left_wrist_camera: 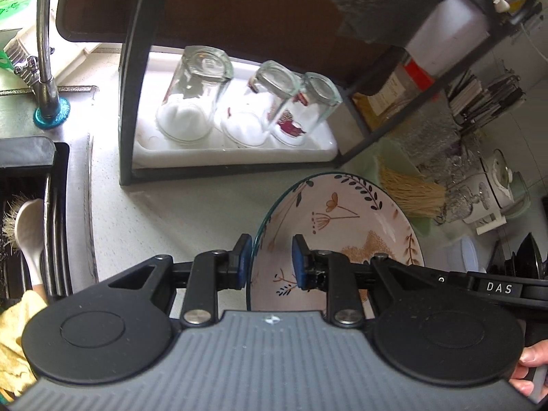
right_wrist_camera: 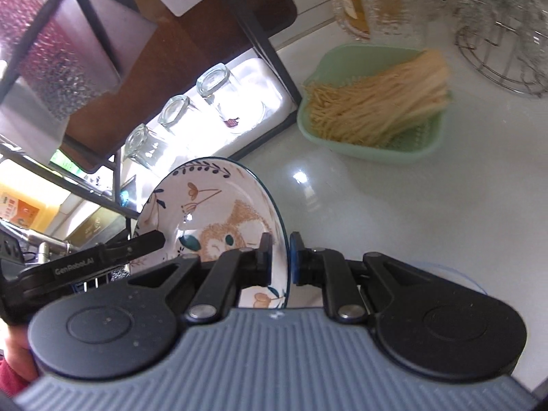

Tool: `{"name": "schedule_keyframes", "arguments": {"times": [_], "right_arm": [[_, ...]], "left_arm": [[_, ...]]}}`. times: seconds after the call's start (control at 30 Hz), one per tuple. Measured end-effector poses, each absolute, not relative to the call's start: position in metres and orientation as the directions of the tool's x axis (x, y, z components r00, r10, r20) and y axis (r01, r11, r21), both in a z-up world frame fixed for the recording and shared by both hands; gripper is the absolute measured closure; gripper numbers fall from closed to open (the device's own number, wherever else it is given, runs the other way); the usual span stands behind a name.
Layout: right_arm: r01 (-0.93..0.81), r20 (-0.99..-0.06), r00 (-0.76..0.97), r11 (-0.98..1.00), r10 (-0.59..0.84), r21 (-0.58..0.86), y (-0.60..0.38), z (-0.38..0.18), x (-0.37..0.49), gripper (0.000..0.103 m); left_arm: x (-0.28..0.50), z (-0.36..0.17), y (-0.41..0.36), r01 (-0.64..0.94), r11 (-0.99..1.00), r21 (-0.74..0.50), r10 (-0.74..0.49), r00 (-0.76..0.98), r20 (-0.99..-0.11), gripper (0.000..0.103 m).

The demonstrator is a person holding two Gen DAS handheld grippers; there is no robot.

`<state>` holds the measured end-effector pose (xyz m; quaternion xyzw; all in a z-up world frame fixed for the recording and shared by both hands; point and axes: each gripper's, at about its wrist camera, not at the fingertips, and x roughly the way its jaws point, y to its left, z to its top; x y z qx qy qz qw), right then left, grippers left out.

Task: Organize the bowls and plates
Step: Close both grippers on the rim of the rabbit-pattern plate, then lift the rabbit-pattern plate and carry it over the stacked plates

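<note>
This is a home kitchen. A pale stone table (left_wrist_camera: pixel 144 212) runs beside a steel sink (left_wrist_camera: pixel 20 120), where a curved metal tap (left_wrist_camera: pixel 44 51) rises from the sink's back edge and a white spoon (left_wrist_camera: pixel 29 233) stands in a dark basket inside it. On the table stands a black metal rack (left_wrist_camera: pixel 130 102) holding a white tray (left_wrist_camera: pixel 236 154) with three upturned drinking glasses (left_wrist_camera: pixel 195 92). Near the rack's right corner sits a green basket (right_wrist_camera: pixel 373 102) full of dry noodles (right_wrist_camera: pixel 373 99). A painted plate (right_wrist_camera: pixel 219 212), glass jars (right_wrist_camera: pixel 376 0) and a wire stand (right_wrist_camera: pixel 503 41) along the back edge show everyday domestic use.
</note>
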<state>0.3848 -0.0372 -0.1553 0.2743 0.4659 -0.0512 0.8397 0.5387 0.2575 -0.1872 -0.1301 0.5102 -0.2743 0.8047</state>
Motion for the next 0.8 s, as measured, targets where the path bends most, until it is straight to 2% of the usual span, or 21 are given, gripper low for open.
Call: {"name": "schedule_keyframes", "arguments": {"times": [0.37,0.43,0.53,0.8], "right_arm": [[0.403,-0.822,0.559,0.831,0.108,0.383,-0.051,-0.147,0.318,0.089],[0.405,-0.825,0.556,0.832,0.105,0.379,-0.054,-0.151,0.308,0.089],[0.431,-0.832,0.544,0.814,0.110,0.390,-0.061,-0.162,0.291,0.089],[0.468,-0.842,0.529,0.792,0.105,0.393,-0.068,-0.180,0.267,0.089]], "left_arm": [[0.497,-0.175,0.229,0.378,0.775,-0.506,-0.617,0.280,-0.736,0.075],[0.489,-0.176,0.223,0.402,0.761,-0.509,-0.628,0.262,-0.733,0.071],[0.479,-0.177,0.215,0.420,0.743,-0.522,-0.642,0.223,-0.734,0.071],[0.459,-0.177,0.191,0.484,0.739,-0.468,-0.617,0.208,-0.759,0.071]]}}
